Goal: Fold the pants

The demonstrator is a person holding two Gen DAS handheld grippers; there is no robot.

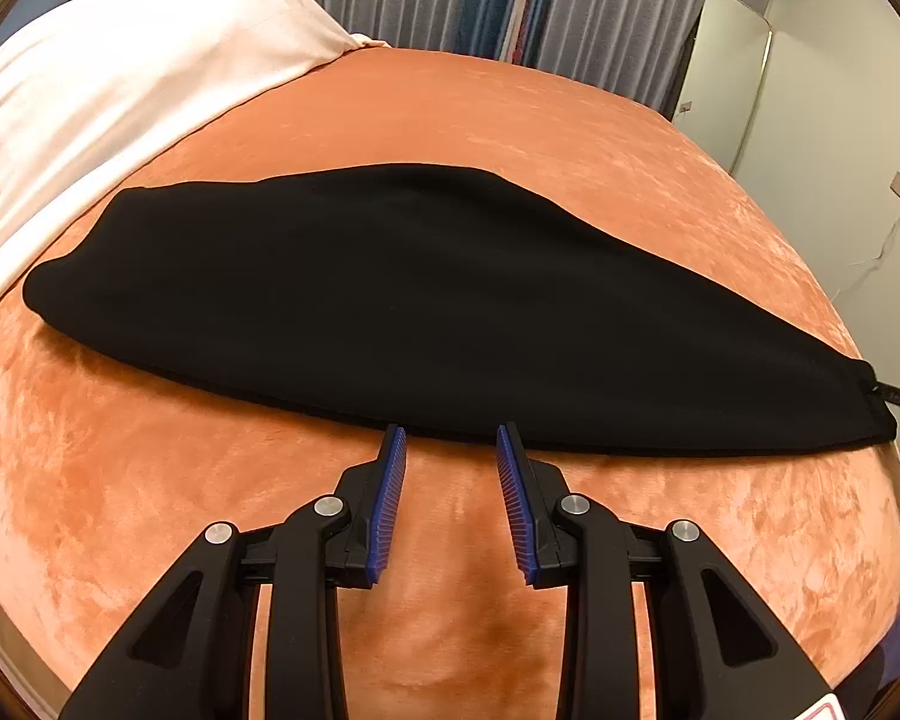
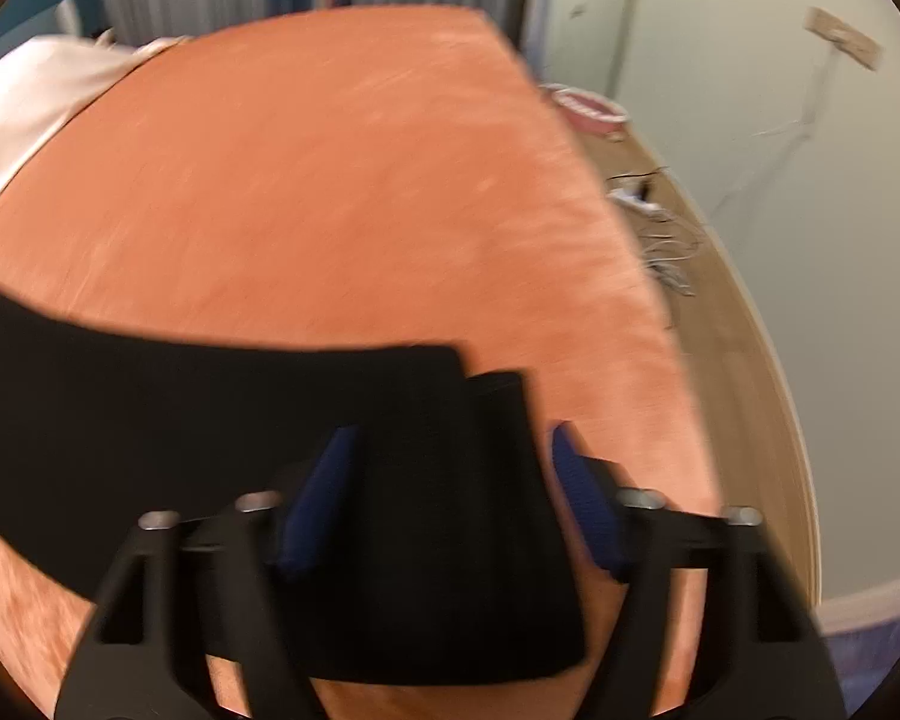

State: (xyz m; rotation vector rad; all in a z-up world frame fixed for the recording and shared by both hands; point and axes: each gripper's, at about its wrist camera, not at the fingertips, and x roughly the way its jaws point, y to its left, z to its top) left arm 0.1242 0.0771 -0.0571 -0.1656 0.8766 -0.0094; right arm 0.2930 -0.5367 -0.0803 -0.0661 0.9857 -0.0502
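Observation:
Black pants (image 1: 390, 300) lie in a long flat strip across the orange bed cover (image 1: 150, 480). My left gripper (image 1: 450, 429) is open, its blue-padded tips right at the near edge of the strip with only bed cover between the jaws. The right wrist view is blurred. There the waistband end of the pants (image 2: 150, 420) lies under my right gripper (image 2: 453, 429), whose jaws stand apart over the cloth, one on each side of the end, and do not pinch it.
A white pillow and sheet (image 1: 90, 90) cover the bed's far left. Grey curtains and a leaning mirror (image 1: 726, 72) stand behind. To the right of the bed edge are wooden floor (image 2: 726, 324), loose cables (image 2: 660, 222) and a pink round object (image 2: 588, 105).

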